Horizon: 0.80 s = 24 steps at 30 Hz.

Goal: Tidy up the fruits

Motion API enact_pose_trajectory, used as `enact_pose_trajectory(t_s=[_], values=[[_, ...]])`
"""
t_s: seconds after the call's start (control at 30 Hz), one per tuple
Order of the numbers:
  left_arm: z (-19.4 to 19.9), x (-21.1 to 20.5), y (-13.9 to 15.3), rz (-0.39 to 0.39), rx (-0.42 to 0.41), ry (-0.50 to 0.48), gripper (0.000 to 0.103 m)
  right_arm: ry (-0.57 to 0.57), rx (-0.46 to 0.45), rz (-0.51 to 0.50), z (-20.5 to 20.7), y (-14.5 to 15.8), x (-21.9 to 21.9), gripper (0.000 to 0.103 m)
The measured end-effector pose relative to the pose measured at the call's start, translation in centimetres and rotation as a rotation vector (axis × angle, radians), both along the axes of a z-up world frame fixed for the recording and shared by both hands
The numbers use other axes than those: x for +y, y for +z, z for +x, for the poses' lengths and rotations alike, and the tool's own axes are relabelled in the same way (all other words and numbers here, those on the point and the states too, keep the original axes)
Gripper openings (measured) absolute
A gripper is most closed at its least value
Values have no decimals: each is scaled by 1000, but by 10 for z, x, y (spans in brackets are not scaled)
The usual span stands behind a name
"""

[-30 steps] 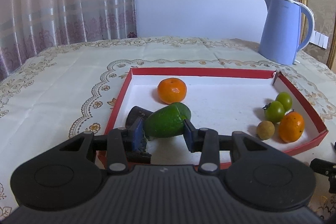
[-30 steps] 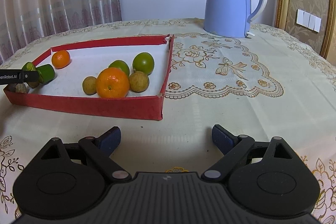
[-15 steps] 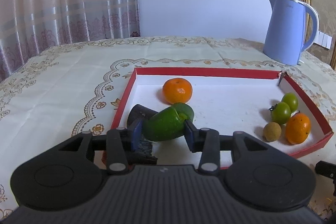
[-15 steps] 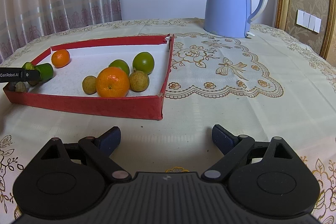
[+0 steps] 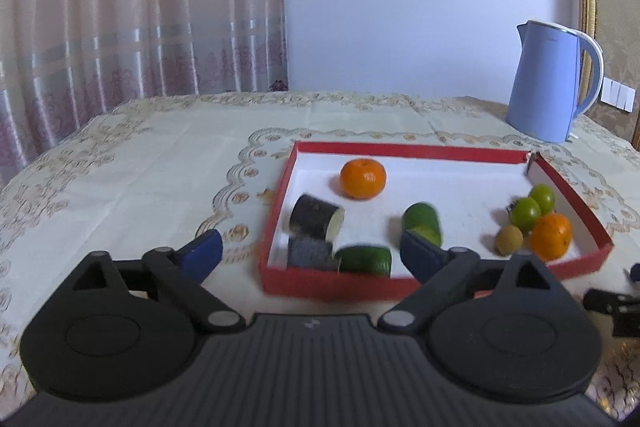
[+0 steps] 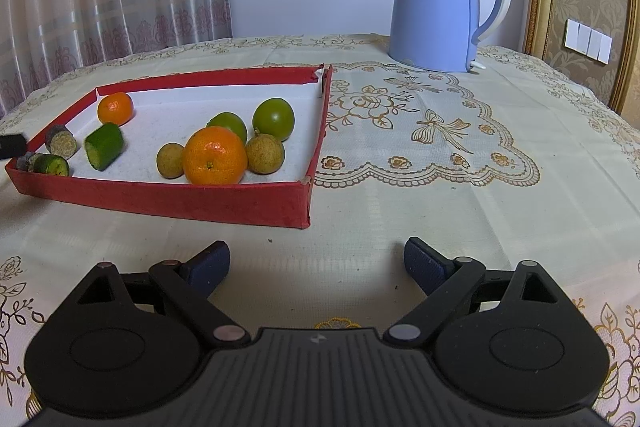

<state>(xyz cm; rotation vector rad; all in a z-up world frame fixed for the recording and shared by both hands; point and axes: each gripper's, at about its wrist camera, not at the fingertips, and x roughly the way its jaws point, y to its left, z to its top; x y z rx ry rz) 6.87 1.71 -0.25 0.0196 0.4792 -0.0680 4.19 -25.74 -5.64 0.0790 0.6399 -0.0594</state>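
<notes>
The left claw (image 5: 310,253) was being opened, with nothing held. The green piece (image 5: 422,223) was seen lying in the red tray (image 5: 408,149), at five o'clock from the orange (image 5: 363,178). The right claw (image 6: 316,265) was held wide apart over the surface (image 6: 400,195).

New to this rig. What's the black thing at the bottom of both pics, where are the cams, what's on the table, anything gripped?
The black shape is a handheld two-finger gripper; a person carries one in each hand, with no robot arm. Each picture comes from a fisheye camera on a gripper, looking along its blue-padded fingers.

The left gripper faces the red tray from its short end; its jaws are opening, with nothing pressed between the pads. The right gripper is open over bare tablecloth and holds nothing.

In the tray: two oranges, green round fruits, small brown fruits, a bright green cut piece and darker cut pieces. A blue kettle stands beyond the tray.
</notes>
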Motion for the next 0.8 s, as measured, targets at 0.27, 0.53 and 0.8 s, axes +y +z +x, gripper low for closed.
enact_pose_trajectory(t_s=[0.27, 0.53, 0.8], values=[[-35, -10, 0, 1, 49, -1, 103, -64, -7, -8, -9, 2, 6, 96], [-52, -18, 1, -21, 91, -9, 103, 8, -80, -35, -36, 25, 49, 96], [-63, -16, 2, -15, 83, 26, 103, -34, -66, -112, -32, 30, 76, 99]])
